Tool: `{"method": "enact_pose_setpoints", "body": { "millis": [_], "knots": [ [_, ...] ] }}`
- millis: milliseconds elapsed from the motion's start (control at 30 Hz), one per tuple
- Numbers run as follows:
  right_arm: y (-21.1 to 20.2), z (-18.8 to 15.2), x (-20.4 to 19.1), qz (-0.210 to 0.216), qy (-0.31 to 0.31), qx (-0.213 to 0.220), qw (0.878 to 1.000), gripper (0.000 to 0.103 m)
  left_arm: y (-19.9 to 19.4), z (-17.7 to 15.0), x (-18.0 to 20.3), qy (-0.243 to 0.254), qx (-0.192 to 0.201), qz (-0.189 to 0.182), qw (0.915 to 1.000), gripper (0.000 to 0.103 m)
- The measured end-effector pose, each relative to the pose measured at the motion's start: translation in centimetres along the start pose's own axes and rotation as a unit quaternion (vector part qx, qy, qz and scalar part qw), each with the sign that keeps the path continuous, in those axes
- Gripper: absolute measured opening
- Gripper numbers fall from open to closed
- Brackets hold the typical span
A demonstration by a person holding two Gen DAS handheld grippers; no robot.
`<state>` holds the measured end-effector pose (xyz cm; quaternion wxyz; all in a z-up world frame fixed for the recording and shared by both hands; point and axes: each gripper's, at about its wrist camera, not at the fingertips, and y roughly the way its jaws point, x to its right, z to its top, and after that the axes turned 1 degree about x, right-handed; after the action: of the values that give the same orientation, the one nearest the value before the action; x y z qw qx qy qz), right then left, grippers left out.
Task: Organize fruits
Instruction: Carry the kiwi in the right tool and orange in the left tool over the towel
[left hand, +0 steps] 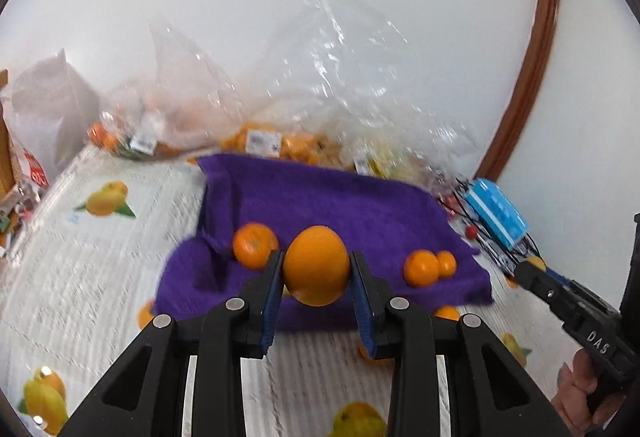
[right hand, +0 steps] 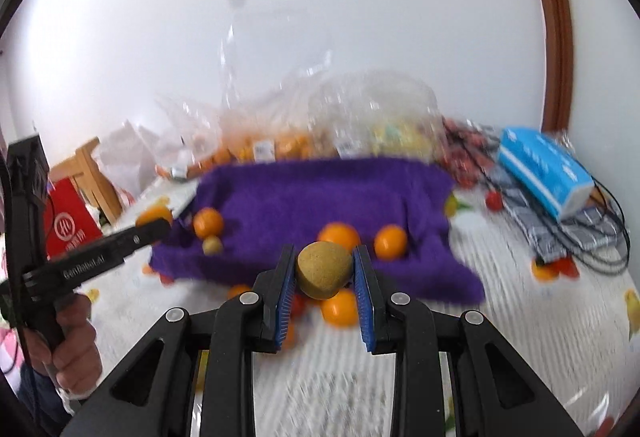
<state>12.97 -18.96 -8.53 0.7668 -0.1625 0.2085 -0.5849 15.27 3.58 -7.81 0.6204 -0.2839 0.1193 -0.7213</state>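
At lower centre of each wrist view a fruit is held off the table: the left gripper (left hand: pixel 317 273) is clamped on an orange (left hand: pixel 317 266), the right gripper (right hand: pixel 323 271) on a brown kiwi (right hand: pixel 323 270). Beyond, the purple towel (left hand: pixel 340 205) carries only a few oranges and one kiwi. Farther back, bagged fruit (left hand: pixel 260 143) remains unsorted; the task appears at an early stage.

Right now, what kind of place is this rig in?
Probably a home dining or kitchen table: a fruit-print tablecloth, clear grocery bags of fruit against a white wall, a purple towel with loose oranges, and a blue tissue pack.
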Motion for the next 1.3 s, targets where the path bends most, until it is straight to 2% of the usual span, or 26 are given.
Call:
{"method": "enact_pose_setpoints", "body": {
  "millis": [233, 367, 500, 633, 733, 833, 1033, 1167, 1300],
  "knots": [
    [2.0, 3.5, -0.6, 0.005, 0.002, 0.021, 1.000, 0.028, 1.0, 3.2, -0.7, 0.010, 0.027, 0.036, 0.9989, 0.031],
    [3.3, 5.4, -0.3, 0.007, 0.006, 0.031, 0.999, 0.028, 2.6, 4.7, -0.6, 0.000, 0.035, 0.030, 0.9989, 0.031],
    [5.1, 6.7, -0.1, 0.002, 0.007, 0.040, 0.999, 0.028, 5.0, 4.3, -0.7, -0.013, 0.028, 0.018, 0.9994, 0.031],
    [7.9, 5.6, 1.2, 0.001, 0.029, 0.021, 0.999, 0.028, 6.5, 2.6, -0.7, -0.001, 0.012, 0.027, 0.9996, 0.031],
    [9.6, 4.4, 2.4, -0.009, 0.037, -0.010, 0.999, 0.028, 7.4, 2.1, -1.0, -0.007, -0.002, 0.025, 0.9997, 0.031],
    [10.3, 4.0, 3.2, -0.023, 0.044, -0.019, 0.999, 0.028, 7.9, 1.6, -0.9, 0.000, -0.008, 0.029, 0.9996, 0.031],
    [11.0, 3.3, 3.5, -0.036, 0.040, -0.021, 0.998, 0.028, 8.4, 1.1, -0.5, 0.001, -0.020, 0.012, 0.9997, 0.031],
    [12.0, 2.9, 3.8, -0.025, 0.047, -0.032, 0.998, 0.028, 8.6, 0.9, -0.3, 0.007, -0.023, 0.008, 0.9997, 0.031],
    [13.1, 2.4, 4.0, -0.031, 0.049, -0.047, 0.997, 0.028, 8.8, 0.9, -0.3, 0.004, -0.028, 0.002, 0.9996, 0.031]
  ]
}}
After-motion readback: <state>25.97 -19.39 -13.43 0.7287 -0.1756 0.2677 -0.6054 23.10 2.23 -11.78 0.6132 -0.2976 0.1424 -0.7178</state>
